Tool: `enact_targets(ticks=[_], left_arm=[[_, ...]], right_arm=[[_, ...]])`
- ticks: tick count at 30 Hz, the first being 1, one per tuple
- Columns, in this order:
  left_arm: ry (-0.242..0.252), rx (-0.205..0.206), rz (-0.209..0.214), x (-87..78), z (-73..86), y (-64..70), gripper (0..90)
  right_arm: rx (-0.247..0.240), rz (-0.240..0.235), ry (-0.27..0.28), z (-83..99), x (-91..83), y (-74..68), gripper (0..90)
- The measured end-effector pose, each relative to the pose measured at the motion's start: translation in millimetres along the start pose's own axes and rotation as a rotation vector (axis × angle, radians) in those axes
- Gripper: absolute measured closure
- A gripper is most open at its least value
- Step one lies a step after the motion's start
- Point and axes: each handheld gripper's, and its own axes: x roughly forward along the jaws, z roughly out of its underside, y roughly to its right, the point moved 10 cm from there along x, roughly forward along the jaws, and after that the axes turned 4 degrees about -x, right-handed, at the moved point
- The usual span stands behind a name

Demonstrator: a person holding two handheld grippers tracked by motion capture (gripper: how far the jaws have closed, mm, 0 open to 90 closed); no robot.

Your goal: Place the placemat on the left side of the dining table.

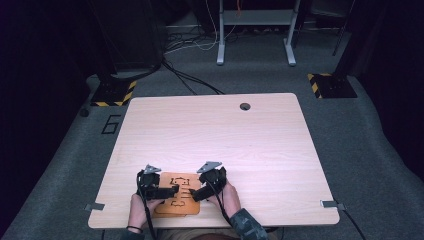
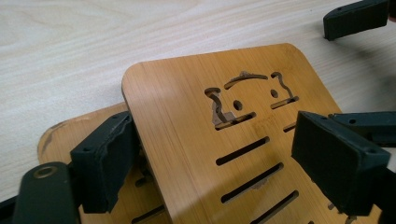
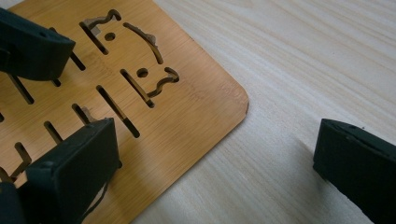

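A slotted bamboo board (image 1: 176, 201) with curved cut-outs lies near the table's front edge. In the left gripper view this board (image 2: 187, 116) is tilted up over a second bamboo board (image 2: 60, 135) that lies flat beneath it. My left gripper (image 2: 222, 163) is open; one jaw sits at the upper board's left edge and the other hovers over its slotted face. My right gripper (image 3: 215, 172) is open too, with one jaw over the board (image 3: 187, 107) and the other over bare table. In the high view the left gripper (image 1: 170, 191) and right gripper (image 1: 196, 194) face each other across the board.
The pale wooden table (image 1: 215, 135) stretches away beyond the board, with a cable hole (image 1: 244, 106) near its far edge. Metal clips (image 1: 94, 206) sit at its front corners. Floor stands with yellow-black stripes (image 1: 114, 94) and a desk frame (image 1: 255, 30) stand beyond.
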Motion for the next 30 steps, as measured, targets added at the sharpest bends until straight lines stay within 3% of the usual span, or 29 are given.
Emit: enact_targets(ticks=[7,13,14,16,30], left_arm=[[0.024,0.034,-0.016,-10.1,-13.1,6.8,23.6],[0.025,0.073,0.002,-16.0,-22.5,16.3,30.6],[0.032,0.057,0.011,-16.0,-23.9,20.0,32.0],[0.028,0.086,0.007,-17.8,-26.5,22.3,32.4],[0.046,0.137,0.040,-25.3,-50.8,47.4,36.7]], right_arm=[[0.031,-0.011,0.012,0.9,-2.9,2.8,0.0],[0.057,-0.012,0.027,3.5,-7.2,10.7,0.0],[0.063,-0.009,0.026,4.3,-8.2,12.5,0.0],[0.072,-0.004,0.029,5.5,-9.9,16.2,0.0],[0.115,-0.025,0.048,6.2,-13.7,24.4,0.0]])
